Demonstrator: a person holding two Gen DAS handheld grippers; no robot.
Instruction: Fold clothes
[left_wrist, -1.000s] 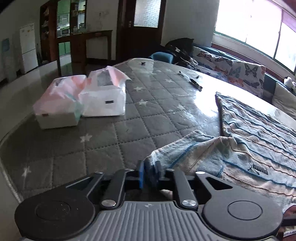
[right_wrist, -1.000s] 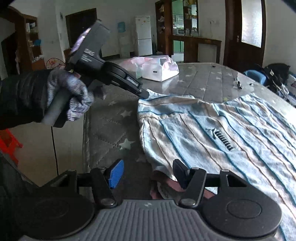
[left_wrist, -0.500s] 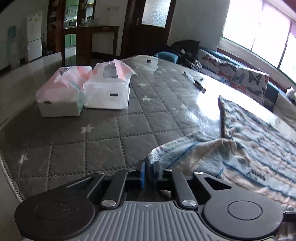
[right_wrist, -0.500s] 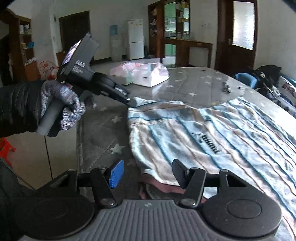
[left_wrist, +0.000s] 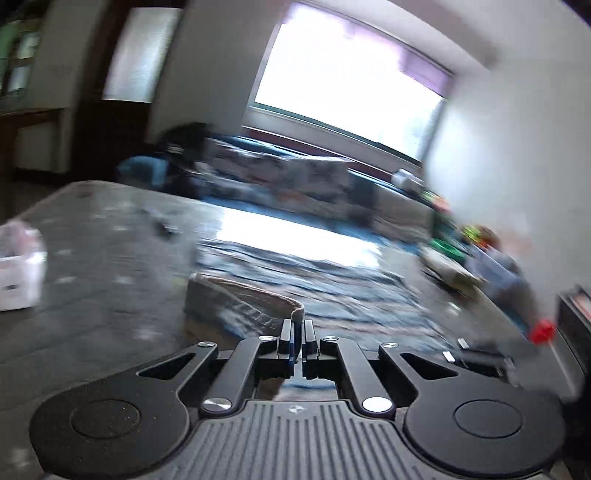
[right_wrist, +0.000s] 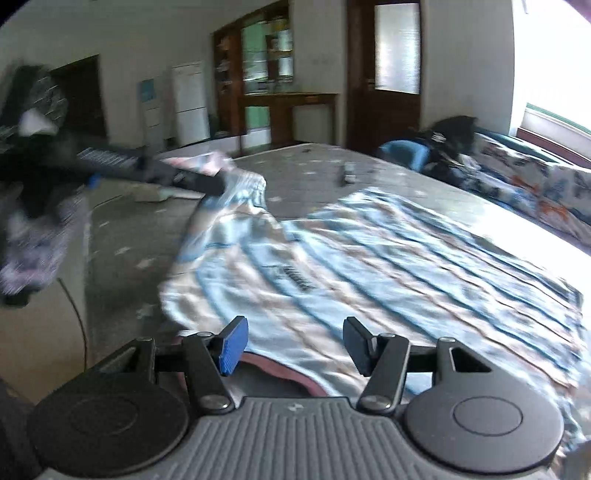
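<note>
A blue and peach striped shirt (right_wrist: 369, 266) lies spread on the grey quilted table (right_wrist: 122, 280). My left gripper (left_wrist: 298, 326) is shut on the shirt's sleeve end (left_wrist: 243, 302), and the sleeve is lifted off the table. It also shows in the right wrist view (right_wrist: 218, 184), holding the sleeve (right_wrist: 240, 184) raised at the left. My right gripper (right_wrist: 291, 345) is open, with the shirt's pink collar edge (right_wrist: 280, 369) below and between its fingers. Both views are blurred by motion.
White tissue packs (left_wrist: 18, 273) stand at the table's left. A small dark object (right_wrist: 347, 175) lies on the far part of the table. A patterned sofa (right_wrist: 535, 188) runs along the right under the window. Clutter (left_wrist: 454, 266) sits at the table's right end.
My left gripper has swung right and lifted with the sleeve, which now rises off the table. My right gripper has stayed open near the collar and shifted slightly.
</note>
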